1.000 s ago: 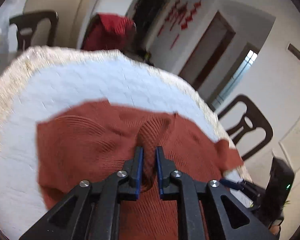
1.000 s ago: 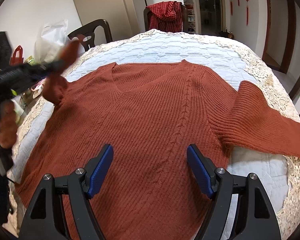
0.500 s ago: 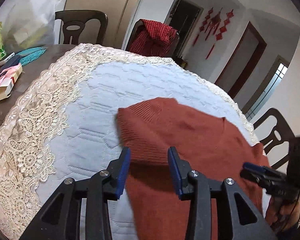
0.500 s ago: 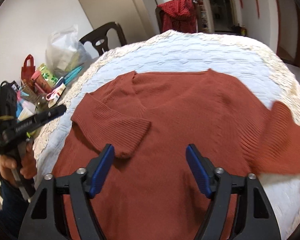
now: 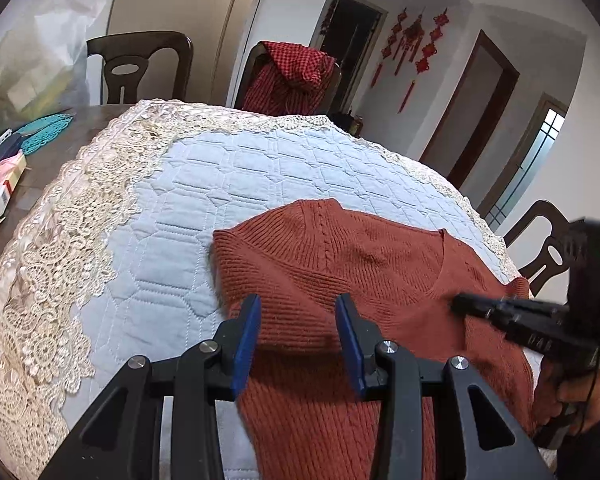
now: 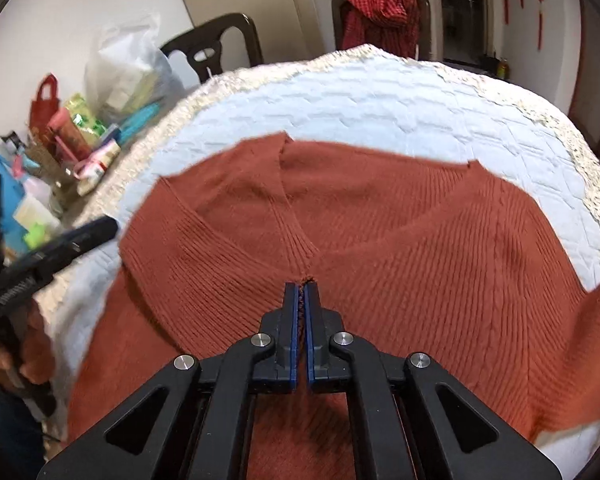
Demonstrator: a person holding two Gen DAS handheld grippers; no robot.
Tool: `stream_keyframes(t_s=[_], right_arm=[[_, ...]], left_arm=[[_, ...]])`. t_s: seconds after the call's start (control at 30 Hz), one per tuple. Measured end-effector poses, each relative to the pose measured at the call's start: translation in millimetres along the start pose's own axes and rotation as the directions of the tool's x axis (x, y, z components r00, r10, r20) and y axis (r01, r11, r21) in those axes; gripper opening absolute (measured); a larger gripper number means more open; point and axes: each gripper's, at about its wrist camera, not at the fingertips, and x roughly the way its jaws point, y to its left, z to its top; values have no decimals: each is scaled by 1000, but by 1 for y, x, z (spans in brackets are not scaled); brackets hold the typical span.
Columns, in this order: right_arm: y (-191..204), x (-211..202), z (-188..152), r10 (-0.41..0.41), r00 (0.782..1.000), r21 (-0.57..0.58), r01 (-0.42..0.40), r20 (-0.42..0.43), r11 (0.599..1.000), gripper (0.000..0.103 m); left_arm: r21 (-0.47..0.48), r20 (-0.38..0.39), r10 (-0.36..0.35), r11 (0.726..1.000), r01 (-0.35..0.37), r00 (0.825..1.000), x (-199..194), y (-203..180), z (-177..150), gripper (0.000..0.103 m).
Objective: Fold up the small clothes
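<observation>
While our right claw (image 6: 301,292) has its blue-padded jaws pressed nearly together, a thin edge of rust-red knit sits pinched between them, so it grips the sweater (image 6: 380,240) just below the point of the V-neck. Our left claw (image 5: 296,320) stands wide open, its two blue pads hanging just above the folded-in sleeve (image 5: 284,280) with nothing between them. Both claws are black, angular linkages with silver pivot pins, reaching forward low over the cloth.

The sweater is a ribbed, cable-stitched knit lying flat on the table, one sleeve folded across the chest, the other sleeve (image 6: 580,360) folded inward and blurred at the right of the right wrist view. Beneath it spreads a pale blue quilted cover (image 5: 260,168) stitched in geometric panels, edged by cream lace (image 5: 60,260) with rounded floral openwork.

Beyond the lace, on bare dark wood, lie small boxes, a teal mat (image 5: 46,132) and a white plastic bag (image 6: 124,72). Farther off stand dark wooden chairs, one draped with a red checked garment (image 5: 292,76), and red knotted ornaments (image 5: 416,48) hang on the white wall.
</observation>
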Motion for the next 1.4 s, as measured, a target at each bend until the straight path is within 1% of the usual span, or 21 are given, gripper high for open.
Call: stream_keyframes(t_s=[0.1, 0.2, 0.23, 0.27, 0.3, 0.37, 0.4, 0.47, 0.6, 0.67, 0.7, 0.73, 0.77, 0.83, 0.87, 0.93, 1.03, 1.2, 1.27, 1.37, 1.4], right_arm=[[-9, -11, 14, 0, 998, 18, -1, 62, 1000, 2], [-17, -13, 23, -10, 995, 35, 6, 101, 999, 2], [-22, -9, 25, -12, 995, 50, 7, 99, 999, 3], [-27, -2, 26, -8, 997, 56, 4, 77, 998, 3], [-34, 7, 26, -14, 999, 63, 12, 44, 998, 3], [-42, 11, 23, -43, 999, 89, 42, 14, 995, 3], [-45, 9, 20, -50, 999, 103, 48, 20, 994, 3], [-44, 1, 16, -31, 999, 106, 27, 39, 994, 4], [-27, -4, 8, 8, 999, 49, -10, 31, 999, 4], [-19, 7, 3, 11, 1000, 11, -11, -20, 1000, 4], [-19, 15, -2, -6, 998, -3, 5, -66, 1000, 4], [-19, 19, -5, -10, 997, -10, 10, -75, 1000, 4], [-19, 15, -7, -7, 999, -16, 6, -50, 1000, 5], [-20, 9, -10, -21, 998, -18, 20, -54, 1000, 6], [-19, 7, -10, -37, 998, -19, 36, -51, 999, 7], [-14, 0, -15, -60, 998, -43, 59, -31, 997, 7], [-8, 8, -20, -81, 996, -85, 77, -44, 993, 9], [-21, -3, -23, -32, 999, -12, 32, -39, 999, 12], [-21, -11, -30, -39, 999, -13, 39, -32, 999, 16], [-25, -25, -43, -21, 1000, 14, 21, -16, 1000, 30], [-27, -32, -49, -17, 1000, 28, 17, -5, 999, 37]], left_arm=[[9, -9, -4, 1000, 4, 1000, 5, -1, 1, 41], [22, -30, -10, 1000, 11, 1000, 13, -2, 0, 41], [26, -42, -8, 1000, 9, 999, 17, -2, -2, 41], [30, -52, -5, 1000, 7, 999, 20, -2, -3, 41], [35, -64, 1, 999, 1, 998, 23, -2, -5, 41], [47, -69, 11, 999, -8, 998, 24, -2, -8, 41], [50, -66, 9, 999, -6, 998, 22, -2, -9, 41], [46, -63, 5, 999, -2, 998, 20, -2, -8, 41], [46, -56, 17, 999, -15, 998, 22, -2, -3, 41], [56, -91, 6, 998, -1, 996, 30, -3, -6, 41], [71, -104, 25, 997, -18, 994, 33, -5, -8, 41], [102, -93, 48, 994, -39, 994, 33, -8, -11, 41], [123, -88, 59, 991, -48, 994, 31, -11, -13, 41], [139, -84, 80, 988, -68, 993, 26, -16, -14, 41], [140, -81, 79, 988, -67, 994, 24, -17, -13, 41], [149, -78, 77, 987, -65, 994, 24, -19, -13, 46], [172, -84, 105, 981, -90, 991, 33, -22, -15, 49], [154, -81, 103, 984, -89, 991, 17, -24, -16, 49], [138, -85, 97, 987, -85, 992, 8, -24, -20, 49], [120, -97, 91, 990, -79, 991, -3, -27, -31, 49], [119, -99, 87, 990, -75, 991, -7, -29, -36, 49]])
